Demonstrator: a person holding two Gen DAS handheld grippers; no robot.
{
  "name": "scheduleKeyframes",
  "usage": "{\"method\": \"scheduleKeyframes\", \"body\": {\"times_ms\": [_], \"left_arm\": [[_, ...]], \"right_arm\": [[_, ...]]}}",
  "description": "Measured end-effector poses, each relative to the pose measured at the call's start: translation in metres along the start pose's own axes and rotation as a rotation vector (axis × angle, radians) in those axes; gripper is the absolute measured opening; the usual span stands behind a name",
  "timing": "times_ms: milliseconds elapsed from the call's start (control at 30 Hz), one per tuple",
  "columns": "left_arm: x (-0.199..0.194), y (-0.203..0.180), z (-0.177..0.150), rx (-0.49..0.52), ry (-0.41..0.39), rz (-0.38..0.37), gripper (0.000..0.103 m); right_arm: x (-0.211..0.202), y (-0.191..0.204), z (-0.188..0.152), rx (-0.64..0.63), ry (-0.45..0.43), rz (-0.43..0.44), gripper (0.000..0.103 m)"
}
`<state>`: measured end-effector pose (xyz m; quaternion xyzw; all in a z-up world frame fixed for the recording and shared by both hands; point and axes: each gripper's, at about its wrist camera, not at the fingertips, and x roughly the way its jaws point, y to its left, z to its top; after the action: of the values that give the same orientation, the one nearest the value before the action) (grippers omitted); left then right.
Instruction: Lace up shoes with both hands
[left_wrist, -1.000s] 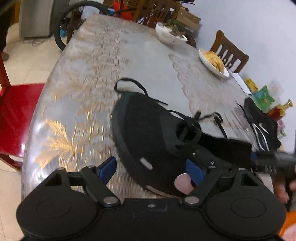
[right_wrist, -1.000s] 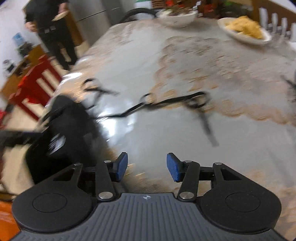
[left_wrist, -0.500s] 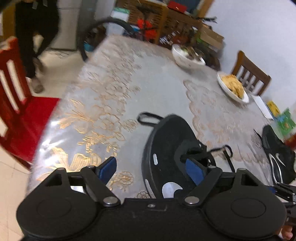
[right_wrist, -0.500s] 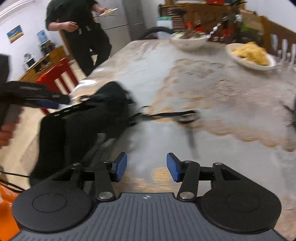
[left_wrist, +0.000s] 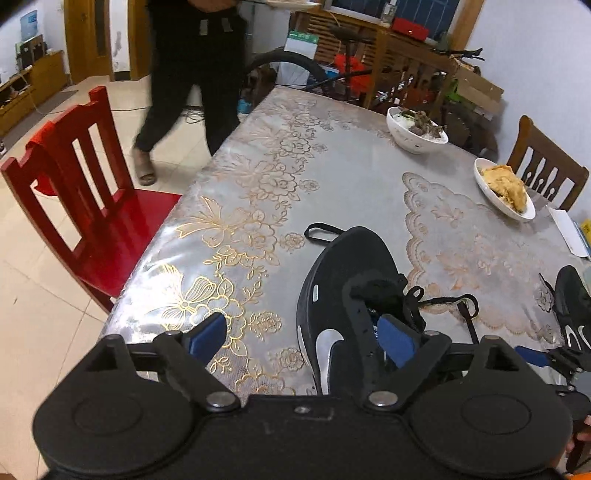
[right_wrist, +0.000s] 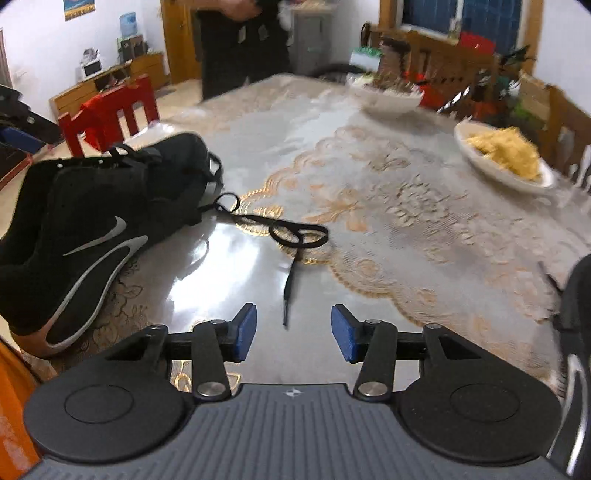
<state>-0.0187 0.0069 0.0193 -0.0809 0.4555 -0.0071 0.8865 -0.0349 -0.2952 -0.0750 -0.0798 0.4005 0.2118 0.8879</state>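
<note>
We hold the left gripper (left_wrist: 301, 338) above the black shoe (left_wrist: 343, 291), its jaws wide and opening, the shoe's collar partly between them with no pad pressing it. The right gripper (right_wrist: 293, 328) hovers with jaws parted and empty, the loose flat lace (right_wrist: 291, 240) just ahead on the glossy, gold-flowered bench (left_wrist: 258, 192). The shoe lies on its side, a silver swoosh on matte fabric.

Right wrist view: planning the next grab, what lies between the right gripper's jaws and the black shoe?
In the right wrist view, bare glossy tablecloth separates the right gripper from the black shoe; the loose lace end lies just ahead.
</note>
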Motion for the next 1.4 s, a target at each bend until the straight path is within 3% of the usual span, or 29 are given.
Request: {"method": "scheduleKeyframes", "body": {"times_ms": [100, 267, 500, 633, 800, 867, 1067, 1233, 1400], "left_arm": [[-0.004, -0.003, -0.002, -0.022, -0.003, 0.011, 0.088], [-0.004, -0.005, -0.003, -0.072, 0.02, 0.009, 0.088], [-0.003, -0.017, -0.001, -0.011, 0.001, 0.049, 0.088], [0.002, -0.013, 0.003, -0.042, 0.004, 0.035, 0.088], [0.006, -0.007, 0.005, -0.082, 0.013, 0.012, 0.088], [0.006, -0.008, 0.004, -0.076, 0.015, 0.018, 0.088], [0.008, -0.009, -0.005, -0.072, 0.024, 0.001, 0.088], [0.008, -0.007, -0.01, -0.09, 0.035, -0.007, 0.088], [0.008, -0.009, -0.012, -0.084, 0.043, 0.01, 0.088]], "right_arm": [[0.015, -0.002, 0.008, 0.036, -0.013, 0.008, 0.05], [0.042, -0.005, 0.018, 0.06, 0.039, -0.082, 0.047], [0.038, 0.005, 0.019, 0.07, 0.115, -0.059, 0.048], [0.035, 0.02, 0.021, 0.076, 0.164, 0.012, 0.049], [0.034, 0.038, 0.025, 0.103, 0.219, 0.242, 0.047], [0.031, 0.037, 0.027, 0.115, 0.212, 0.28, 0.047], [0.004, 0.008, 0.034, 0.079, 0.134, 0.245, 0.05], [-0.007, -0.004, 0.025, -0.128, 0.092, 0.128, 0.05], [-0.001, -0.001, 0.015, -0.289, 0.109, 0.088, 0.05]]}}
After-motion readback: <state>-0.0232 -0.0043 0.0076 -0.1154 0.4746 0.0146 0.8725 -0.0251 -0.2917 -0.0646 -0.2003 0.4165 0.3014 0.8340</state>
